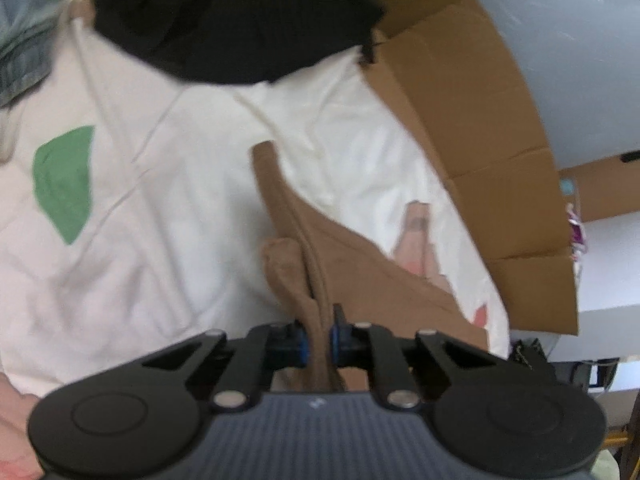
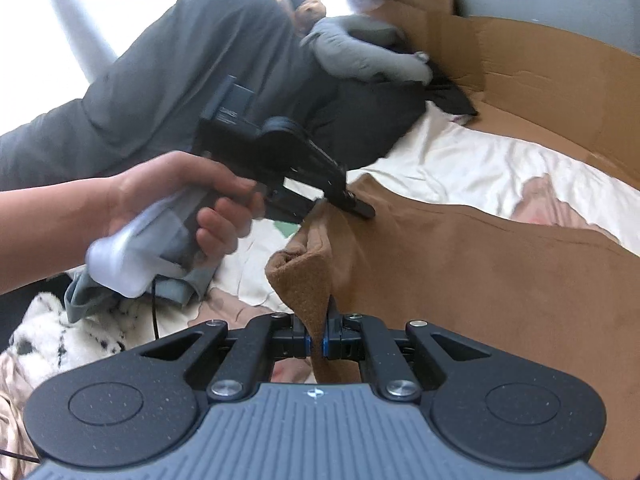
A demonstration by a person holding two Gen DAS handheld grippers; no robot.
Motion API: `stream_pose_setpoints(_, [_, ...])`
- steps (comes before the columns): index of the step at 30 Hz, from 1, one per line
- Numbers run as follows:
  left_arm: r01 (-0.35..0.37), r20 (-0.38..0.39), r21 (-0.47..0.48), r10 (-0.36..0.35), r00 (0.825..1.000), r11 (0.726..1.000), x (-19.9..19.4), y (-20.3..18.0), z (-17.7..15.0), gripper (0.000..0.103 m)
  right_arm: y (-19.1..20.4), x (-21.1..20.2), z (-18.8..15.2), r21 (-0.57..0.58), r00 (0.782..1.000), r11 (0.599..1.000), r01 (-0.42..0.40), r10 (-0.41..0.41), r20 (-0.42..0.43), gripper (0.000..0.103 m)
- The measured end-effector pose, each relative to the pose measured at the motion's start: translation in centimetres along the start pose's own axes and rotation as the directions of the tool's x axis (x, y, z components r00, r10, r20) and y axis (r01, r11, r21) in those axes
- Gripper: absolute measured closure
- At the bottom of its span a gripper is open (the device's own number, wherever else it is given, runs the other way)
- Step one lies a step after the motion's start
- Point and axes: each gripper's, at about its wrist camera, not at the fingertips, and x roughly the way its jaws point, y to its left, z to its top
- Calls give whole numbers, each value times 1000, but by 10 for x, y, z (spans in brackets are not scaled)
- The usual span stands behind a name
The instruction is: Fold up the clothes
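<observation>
L gripper (image 1: pixel 319 342) & R gripper (image 2: pixel 318 340) both clamped on brown garment (image 2: pixel 480 264) edge; cloth runs away rightward.

The right tool (image 2: pixel 319 342) pinches a corner of the brown fleece-like garment (image 2: pixel 460 264), its blue-tipped fingers closed on the fabric. Further along the same raised edge, the left tool (image 2: pixel 352 204) grips the cloth, held by a bare hand (image 2: pixel 180 196). The garment lies spread over a cream-white sheet (image 2: pixel 480 160). Flattened brown cardboard (image 2: pixel 540 92) lies beyond it, and a grey stuffed toy (image 2: pixel 360 54) rests on a dark grey pillow (image 2: pixel 192 64).
</observation>
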Motion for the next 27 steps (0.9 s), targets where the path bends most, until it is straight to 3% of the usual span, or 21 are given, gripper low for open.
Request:
stream_pose_setpoints(6, [37, 31, 100, -40, 999, 994, 2, -59, -5, 93, -11, -28, -9, 61, 999, 998, 29, -32, 44, 100])
stream_pose_setpoints(11, [22, 55, 221, -35, 998, 975, 10, -106, -18, 93, -31, -54, -17, 141, 994, 988, 58, -71, 87, 100])
stream_pose_setpoints(17, [37, 40, 258, -49, 998, 966, 30, -145, -32, 93, -55, -81, -33, 232, 984, 968, 98, -130, 126, 100])
stream_pose_setpoints(27, [17, -5, 353, -17, 1000, 935, 78, -202, -59, 93, -102, -106, -67, 420, 952, 894, 154, -247, 178, 100])
